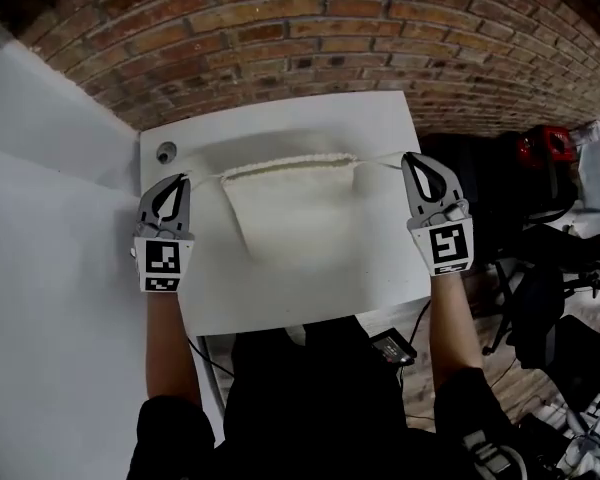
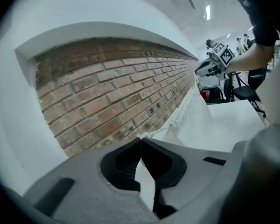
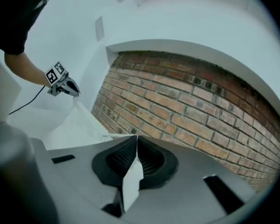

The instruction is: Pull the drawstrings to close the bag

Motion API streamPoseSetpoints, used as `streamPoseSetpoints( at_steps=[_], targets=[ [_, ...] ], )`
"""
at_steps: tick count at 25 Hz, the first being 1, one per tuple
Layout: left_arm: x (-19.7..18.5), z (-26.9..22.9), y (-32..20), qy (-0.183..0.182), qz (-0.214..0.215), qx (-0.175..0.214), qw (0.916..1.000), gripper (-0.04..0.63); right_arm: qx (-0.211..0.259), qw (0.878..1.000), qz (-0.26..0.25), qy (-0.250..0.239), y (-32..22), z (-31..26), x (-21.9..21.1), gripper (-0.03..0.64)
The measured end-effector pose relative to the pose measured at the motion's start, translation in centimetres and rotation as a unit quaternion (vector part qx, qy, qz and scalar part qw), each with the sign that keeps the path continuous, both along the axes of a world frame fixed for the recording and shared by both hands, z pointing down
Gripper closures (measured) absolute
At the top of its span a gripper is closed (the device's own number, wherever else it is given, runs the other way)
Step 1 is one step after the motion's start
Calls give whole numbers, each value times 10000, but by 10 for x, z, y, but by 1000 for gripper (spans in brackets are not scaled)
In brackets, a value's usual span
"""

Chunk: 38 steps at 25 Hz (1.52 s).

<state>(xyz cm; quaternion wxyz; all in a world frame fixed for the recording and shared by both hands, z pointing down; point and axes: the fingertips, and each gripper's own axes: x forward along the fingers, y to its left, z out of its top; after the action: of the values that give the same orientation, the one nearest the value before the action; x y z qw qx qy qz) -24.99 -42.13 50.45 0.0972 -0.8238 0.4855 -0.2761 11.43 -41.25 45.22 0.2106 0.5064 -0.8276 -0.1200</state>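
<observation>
A cream cloth bag lies on the white table, its gathered mouth toward the brick wall. Thin drawstrings run out taut from both ends of the mouth. My left gripper is shut on the left drawstring near the table's left edge. At the table's right edge my right gripper is shut on the right drawstring. In the left gripper view the jaws meet with a white strip behind them, and the bag stretches toward the far gripper. The right gripper view shows its jaws together, the bag and the other gripper.
A brick wall runs just behind the table. A small round fitting sits at the back left corner. A white panel stands at the left. Chairs and a red object crowd the floor at the right.
</observation>
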Motion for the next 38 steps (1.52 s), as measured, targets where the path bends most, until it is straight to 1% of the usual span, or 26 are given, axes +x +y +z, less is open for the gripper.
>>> streamPoseSetpoints(
  at_steps=[4,7,10,13,17,23,27,30,32,34,38],
  targets=[
    [4,-51,10,247,-159,341,9990,577,481,9986,-19,-208,13,-60,13,607],
    [9,-100,16,345,-202,808,9959,577,878,9946,-134,-530,19,-105,20,606],
    [14,-151,25,402,-205,1344,9899,577,1209,9890,-264,-816,28,-147,24,607],
    [13,-197,41,441,-324,1793,9823,577,1422,9833,-434,-1052,39,-185,25,607],
    [7,-248,62,412,-402,2210,9736,577,1729,9762,-539,-1194,53,-229,25,607],
    [-5,-311,102,280,-304,2569,9656,577,2123,9657,-682,-1332,80,-288,15,607],
    [-8,-344,131,332,-166,2714,9618,577,2259,9614,-818,-1342,105,-320,10,606],
    [-12,-368,153,387,-25,2887,9566,577,2398,9547,-877,-1529,133,-346,7,606],
    [-16,-382,168,454,31,2968,9539,577,2422,9526,-899,-1606,150,-361,5,606],
    [-19,-396,183,599,102,3014,9515,577,2445,9522,-887,-1605,167,-373,5,607],
    [-20,-406,206,899,287,2899,9524,577,2456,9483,-938,-1779,204,-388,8,607]
  ],
)
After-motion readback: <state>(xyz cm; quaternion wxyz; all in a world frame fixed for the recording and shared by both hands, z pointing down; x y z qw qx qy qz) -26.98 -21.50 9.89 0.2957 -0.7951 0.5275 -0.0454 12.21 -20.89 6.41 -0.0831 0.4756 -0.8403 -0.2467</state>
